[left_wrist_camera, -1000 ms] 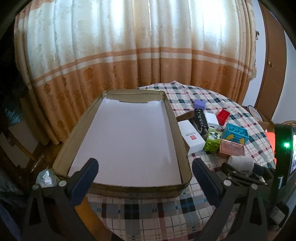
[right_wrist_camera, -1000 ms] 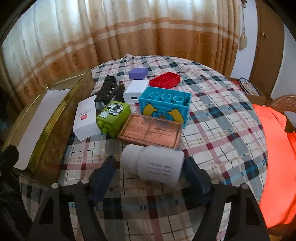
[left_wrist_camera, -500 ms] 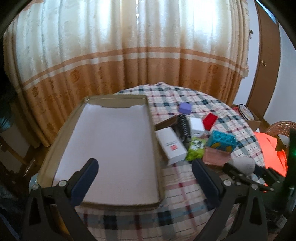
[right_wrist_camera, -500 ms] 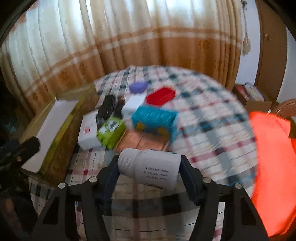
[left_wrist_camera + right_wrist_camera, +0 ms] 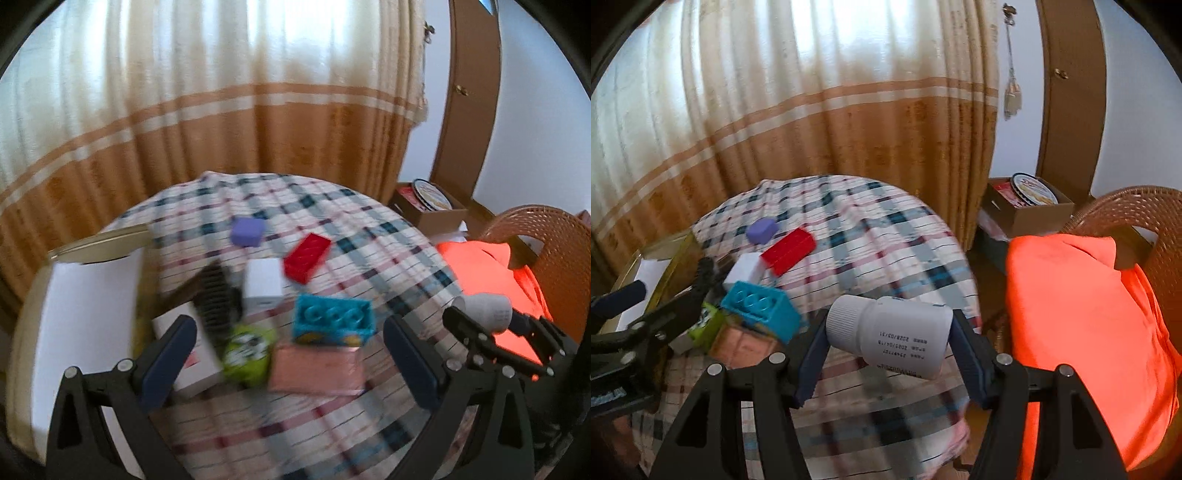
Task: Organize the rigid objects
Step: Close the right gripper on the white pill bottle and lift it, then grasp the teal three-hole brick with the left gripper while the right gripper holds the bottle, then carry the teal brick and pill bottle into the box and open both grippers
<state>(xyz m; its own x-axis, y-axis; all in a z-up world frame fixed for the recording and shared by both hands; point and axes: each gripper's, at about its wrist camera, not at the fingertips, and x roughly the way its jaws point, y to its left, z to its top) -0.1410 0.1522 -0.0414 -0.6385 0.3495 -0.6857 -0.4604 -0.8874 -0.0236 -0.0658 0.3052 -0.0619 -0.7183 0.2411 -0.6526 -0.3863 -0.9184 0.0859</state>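
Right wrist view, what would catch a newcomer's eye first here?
The white bottle lying sideways, clamped in the right gripper above the checked tablecloth. Next, the bright orange cloth draped over the wicker chair at right. Then the cluster of coloured blocks at left, a red brick beyond a blue brick, near the gold tray.
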